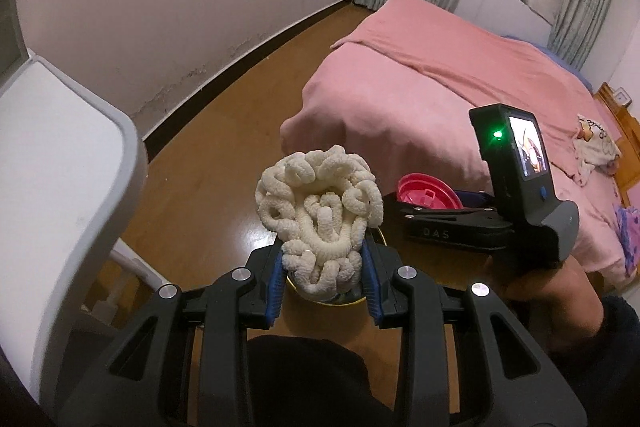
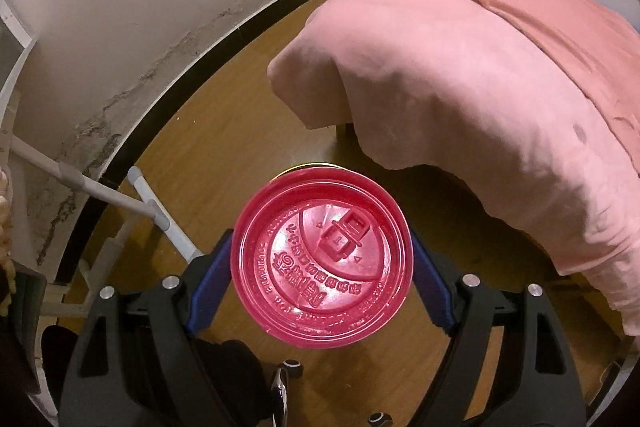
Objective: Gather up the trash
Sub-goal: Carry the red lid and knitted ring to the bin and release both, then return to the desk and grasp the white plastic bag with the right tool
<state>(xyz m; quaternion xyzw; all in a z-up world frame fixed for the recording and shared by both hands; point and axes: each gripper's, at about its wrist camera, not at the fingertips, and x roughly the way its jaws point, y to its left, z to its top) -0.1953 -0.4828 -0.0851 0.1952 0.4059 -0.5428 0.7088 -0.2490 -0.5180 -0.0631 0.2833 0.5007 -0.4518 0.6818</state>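
— Left wrist view first, from the left: what do you get?

— White chair (image 1: 60, 163), cut off by the frame edge. Then the left gripper (image 1: 326, 279), its blue pads clamped on a cream chenille bundle (image 1: 320, 215) that stands upright, long axis running up from the jaws. Under it, only a sliver of a yellow-rimmed container (image 1: 340, 301) shows; the bundle hides the rest.

— And further right?

— The right gripper (image 1: 400, 205) seen side-on, its tips hidden behind the bundle, with a pink lid's (image 1: 428, 193) edge peeking out. Pink bed (image 1: 460, 87) behind.

— Right wrist view?

— Chair legs (image 2: 156, 211) at left, partly cropped. The right gripper (image 2: 320, 263) is closed on a red-pink cup lid (image 2: 320, 263), pads on opposite sides of its rim, embossed face tilted toward the camera, held above the wood floor (image 2: 224, 131). A yellow edge behind the lid is too hidden to identify.
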